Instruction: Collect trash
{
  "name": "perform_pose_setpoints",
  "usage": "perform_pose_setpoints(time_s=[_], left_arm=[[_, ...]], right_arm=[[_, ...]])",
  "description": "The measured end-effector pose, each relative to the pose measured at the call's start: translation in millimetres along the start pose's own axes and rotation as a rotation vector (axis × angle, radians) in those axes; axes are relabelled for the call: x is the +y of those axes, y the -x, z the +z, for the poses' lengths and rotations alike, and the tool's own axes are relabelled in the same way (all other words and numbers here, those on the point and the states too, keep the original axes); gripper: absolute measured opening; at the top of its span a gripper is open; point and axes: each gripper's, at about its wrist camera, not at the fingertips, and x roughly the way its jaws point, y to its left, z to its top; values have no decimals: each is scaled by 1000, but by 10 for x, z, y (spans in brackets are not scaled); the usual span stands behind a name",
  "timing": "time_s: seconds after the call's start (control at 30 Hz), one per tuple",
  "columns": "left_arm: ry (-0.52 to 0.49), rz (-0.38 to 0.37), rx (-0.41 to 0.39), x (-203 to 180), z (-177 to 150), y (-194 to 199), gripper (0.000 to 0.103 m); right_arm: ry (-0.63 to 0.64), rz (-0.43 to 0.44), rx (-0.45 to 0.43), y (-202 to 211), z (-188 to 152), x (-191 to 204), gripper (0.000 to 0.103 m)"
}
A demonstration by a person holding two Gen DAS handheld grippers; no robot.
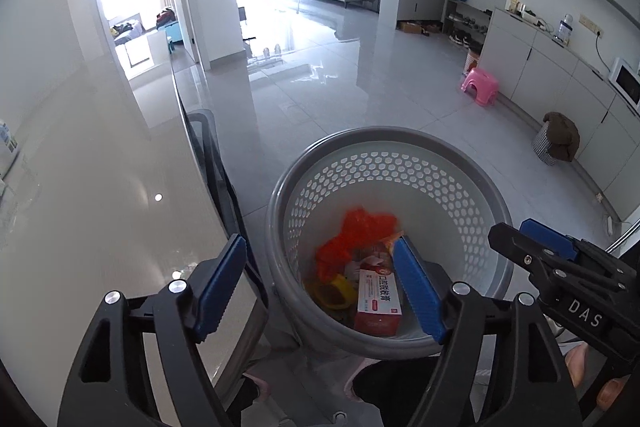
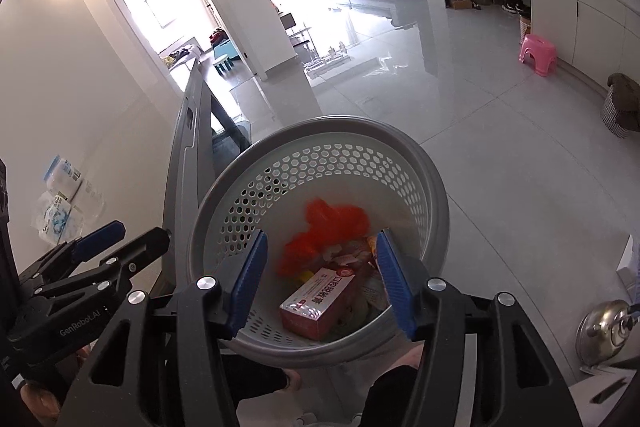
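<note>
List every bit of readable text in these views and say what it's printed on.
"DAS" – on the right gripper body, left wrist view.
"GenRobot.AI" – on the left gripper body, right wrist view.
"口腔脱敏膏", roughly – on the red box in the basket; smaller print unreadable.
Packets on the table: print too blurred.

basket (image 1: 496,187): grey, hexagon-perforated | bag (image 1: 356,231): orange | box (image 1: 378,301): red-white | stool (image 1: 480,85): pink
</note>
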Motion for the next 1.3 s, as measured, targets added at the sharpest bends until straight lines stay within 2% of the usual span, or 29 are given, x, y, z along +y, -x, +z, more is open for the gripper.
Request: perform_pose_setpoints(time_s=[0.3, 0.7, 1.3], left_arm=[[24, 20, -29, 81, -79, 206, 79], [64, 47, -65, 235, -163, 431, 87], [53, 62, -85, 292, -294, 560, 93]], right_arm=[[-4, -9, -8, 99, -66, 111, 55], [23, -20, -37, 230, -171, 273, 64], [9, -28, -64, 329, -369, 238, 69]])
